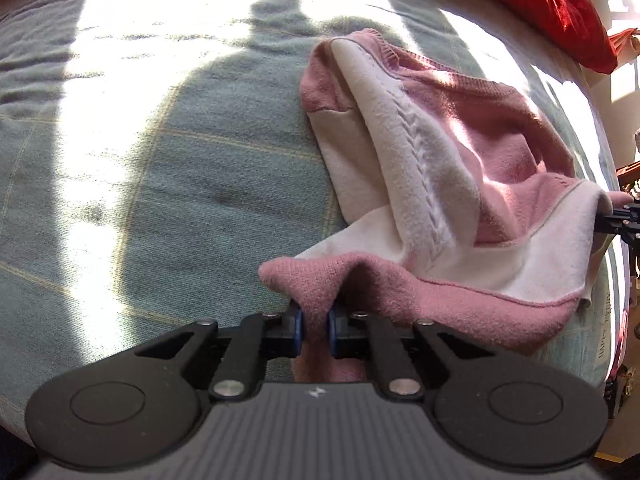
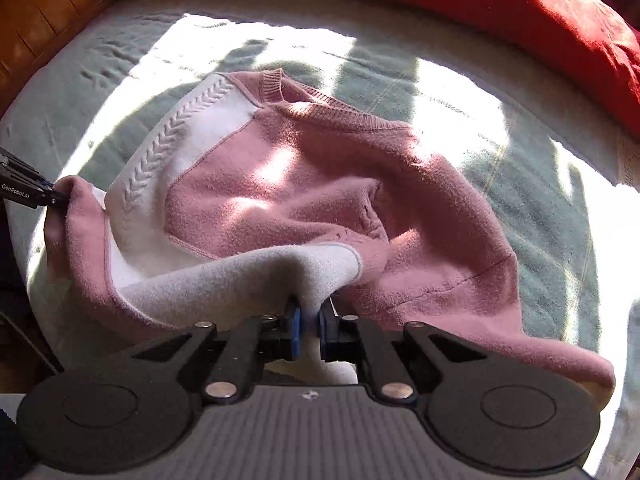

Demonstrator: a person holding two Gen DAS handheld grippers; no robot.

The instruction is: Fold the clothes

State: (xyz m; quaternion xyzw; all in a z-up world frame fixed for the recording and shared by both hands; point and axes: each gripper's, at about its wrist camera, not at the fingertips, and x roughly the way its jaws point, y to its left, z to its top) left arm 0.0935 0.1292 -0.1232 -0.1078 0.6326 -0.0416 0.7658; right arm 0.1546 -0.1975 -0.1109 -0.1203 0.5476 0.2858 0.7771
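Observation:
A pink and white knit sweater [image 1: 460, 152] lies crumpled on a pale green bedcover [image 1: 180, 168]. My left gripper [image 1: 316, 328] is shut on a pink fold of its hem, which bunches up between the blue pads. In the right wrist view the same sweater [image 2: 304, 184] spreads out with its ribbed collar at the far side. My right gripper [image 2: 309, 326] is shut on a whitish fold of the sweater's edge. The left gripper [image 2: 52, 196] also shows at that view's left edge, pinching the pink hem. The right gripper [image 1: 600, 216] shows at the left wrist view's right edge, on the sweater's white corner.
A red pillow or blanket [image 2: 500, 12] lies along the far side of the bed. A wooden headboard or wall [image 2: 44, 8] stands at the upper left. Strong sunlight and shadows cross the bedcover [image 2: 540, 208].

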